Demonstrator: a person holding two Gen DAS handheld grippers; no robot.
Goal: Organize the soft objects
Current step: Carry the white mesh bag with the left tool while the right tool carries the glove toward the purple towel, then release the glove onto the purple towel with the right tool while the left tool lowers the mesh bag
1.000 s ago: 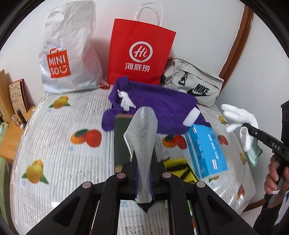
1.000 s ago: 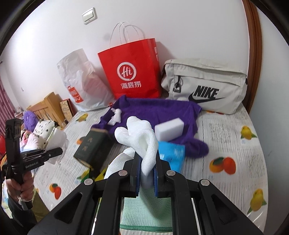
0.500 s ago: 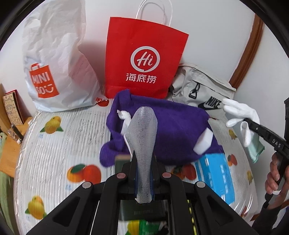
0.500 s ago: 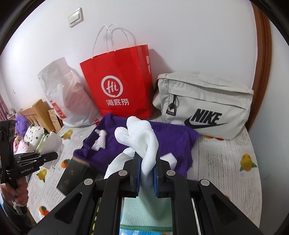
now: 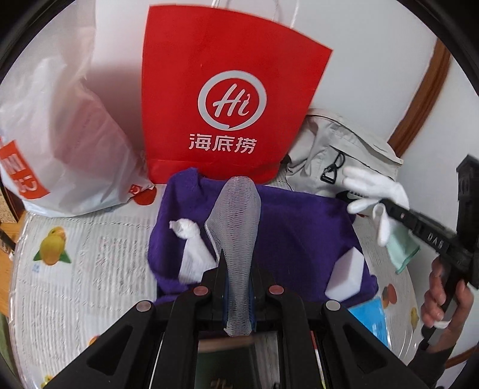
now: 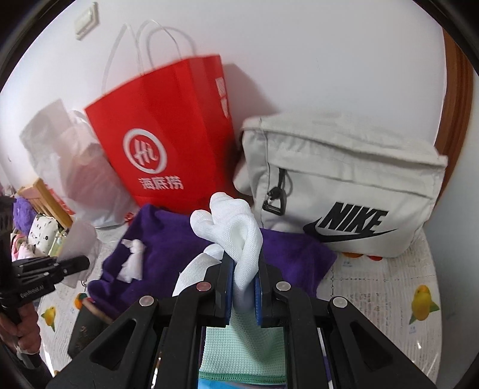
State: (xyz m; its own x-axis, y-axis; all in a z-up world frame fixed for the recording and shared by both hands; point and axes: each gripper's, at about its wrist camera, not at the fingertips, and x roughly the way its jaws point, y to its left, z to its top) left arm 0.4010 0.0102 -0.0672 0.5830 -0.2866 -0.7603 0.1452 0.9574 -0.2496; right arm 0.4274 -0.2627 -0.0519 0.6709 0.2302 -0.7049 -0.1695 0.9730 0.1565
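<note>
In the left wrist view, a white mesh cloth (image 5: 236, 236) is clamped in the left tool (image 5: 239, 287), held above a purple towel (image 5: 302, 233) on the bench (image 5: 74, 269).

In the right wrist view, a white glove (image 6: 236, 236) is pinched by the right tool (image 6: 243, 287), before a grey Nike bag (image 6: 344, 191).

A red paper bag (image 5: 233, 98) is standing against the white wall (image 6: 299, 59), with a white plastic bag (image 5: 60, 143) sitting just beside it and a grey Nike bag (image 6: 344, 191) leaning on its other side. A fruit-printed tablecloth (image 5: 74, 269) is covering the table. A light switch (image 6: 86, 21) is showing high on the wall.
</note>
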